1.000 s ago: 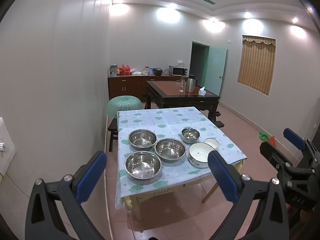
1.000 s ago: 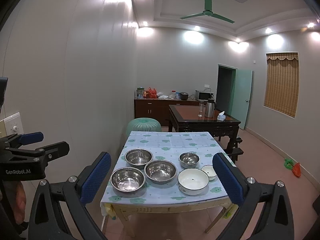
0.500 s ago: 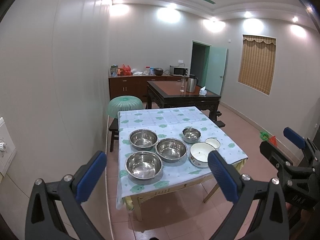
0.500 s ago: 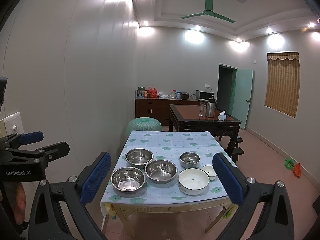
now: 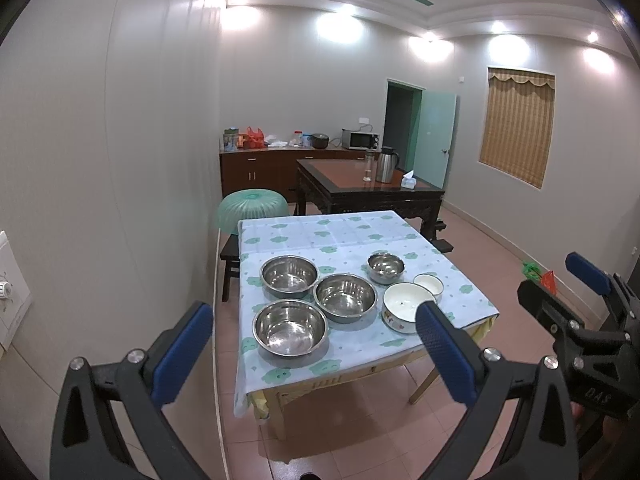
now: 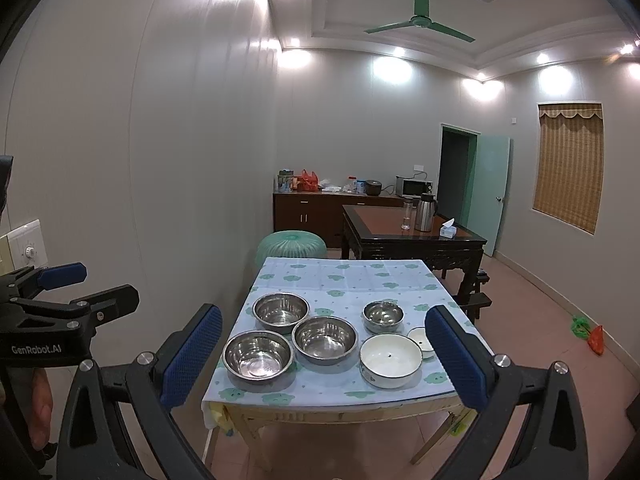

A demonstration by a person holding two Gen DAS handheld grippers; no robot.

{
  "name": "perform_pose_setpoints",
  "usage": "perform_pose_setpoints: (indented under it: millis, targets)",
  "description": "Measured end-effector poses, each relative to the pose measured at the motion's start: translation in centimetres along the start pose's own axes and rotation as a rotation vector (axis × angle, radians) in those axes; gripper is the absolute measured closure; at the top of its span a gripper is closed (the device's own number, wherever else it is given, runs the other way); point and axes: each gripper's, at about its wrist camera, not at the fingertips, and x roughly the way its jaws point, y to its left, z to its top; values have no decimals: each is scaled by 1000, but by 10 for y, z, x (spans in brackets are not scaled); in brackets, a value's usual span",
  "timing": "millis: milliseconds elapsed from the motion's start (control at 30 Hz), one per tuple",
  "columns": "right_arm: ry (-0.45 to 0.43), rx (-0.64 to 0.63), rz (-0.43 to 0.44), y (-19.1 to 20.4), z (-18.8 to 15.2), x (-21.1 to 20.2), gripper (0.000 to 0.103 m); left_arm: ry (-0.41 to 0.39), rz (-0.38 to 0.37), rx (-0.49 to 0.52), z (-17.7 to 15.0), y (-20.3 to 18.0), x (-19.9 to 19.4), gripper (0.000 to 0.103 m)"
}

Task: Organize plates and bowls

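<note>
Bowls sit grouped at the near end of the table [image 6: 352,280], on a pale blue tablecloth [image 6: 344,272] printed with green clover shapes. Three large steel bowls [image 6: 258,354] form a triangle on the left, round, shiny and rim-up; a small steel bowl [image 6: 383,316] stands to their right. Nearer the edge is a white enamel bowl [image 6: 390,359] with a painted outer wall, and just beside it a tiny white dish [image 6: 418,338], possibly a saucer, though a blue pad partly hides it. Being round, none has a long axis; all open upward.

Both tools hang in the air well short of the table. The left gripper [image 5: 316,344] has its blue ribbed pads [image 5: 182,354] spread wide, holding nothing. The right gripper [image 6: 324,356] is likewise wide apart and empty, the bowls framed between its fingers.
</note>
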Motion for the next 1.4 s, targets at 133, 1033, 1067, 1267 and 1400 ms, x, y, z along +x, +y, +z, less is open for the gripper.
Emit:
perform_pose_setpoints:
  millis: [133,1033,1067,1267,1400]
  targets:
    - [1,-4,3,-1,1,-1,1,2,-2,-6,-1,0,2,0]
    - [40,-1,33,-6,4,26,0,40,30,-8,3,-2,31,0]
    - [44,-2,36,-6,5,29,1,44,33,-10,4,-1,35,0]
    - [70,-4,54,-6,6,55,0,76,48,-17,9,5,68,0]
    - [95,1,63,-8,6,81,0,104,61,-22,15,9,98,0]
